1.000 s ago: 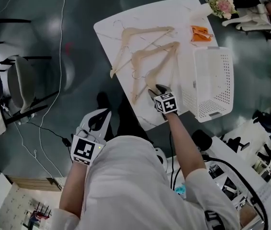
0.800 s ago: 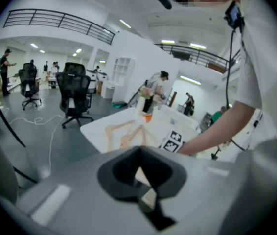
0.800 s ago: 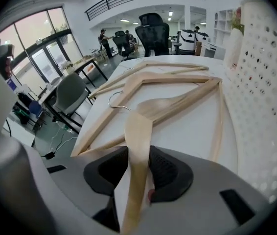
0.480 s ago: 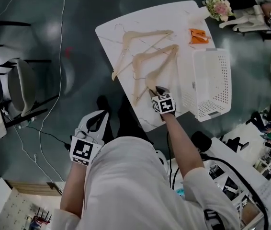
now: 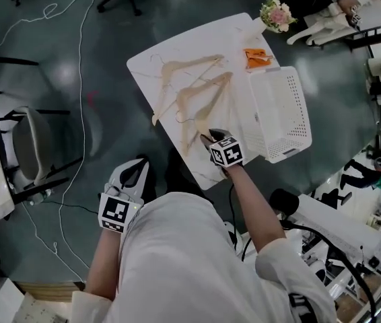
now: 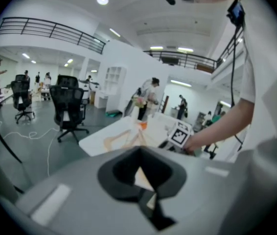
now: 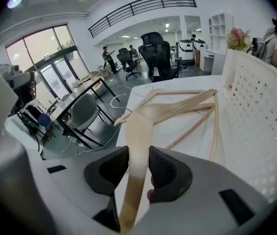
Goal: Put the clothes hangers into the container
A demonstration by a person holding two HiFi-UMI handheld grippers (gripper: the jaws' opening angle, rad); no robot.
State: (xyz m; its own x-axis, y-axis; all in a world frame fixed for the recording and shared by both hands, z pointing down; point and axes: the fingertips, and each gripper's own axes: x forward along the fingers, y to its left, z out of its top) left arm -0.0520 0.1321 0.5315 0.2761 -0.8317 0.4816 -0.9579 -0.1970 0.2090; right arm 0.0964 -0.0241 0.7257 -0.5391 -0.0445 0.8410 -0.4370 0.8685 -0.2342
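The right gripper (image 7: 138, 166) clamps one arm of a pale wooden hanger (image 7: 146, 124), its jaws having just been closing, the ribbed pads now pressed on either side of the wood. The hanger's neck and wire hook sit just beyond the jaws, and its other arm runs off toward a white perforated basket (image 5: 279, 116) at the right. In the head view the gripper is near the closest edge of a white table (image 5: 197, 38), the person's bare forearm stretched out behind it.

More wooden hangers (image 5: 190, 64) lie overlapping on the tabletop farther out, all outside the basket, which stands on the table just to their right. A small orange item (image 5: 256, 57) rests at the basket's far end, and a bunch of flowers (image 5: 276, 15) is at the table's far corner.

The left gripper (image 6: 139, 153) hangs off the table, low at the person's left side above the dark floor, its jaw tips together with nothing between them. A grey chair (image 5: 32, 143) and loose white cables (image 5: 77, 113) occupy the floor to the left.
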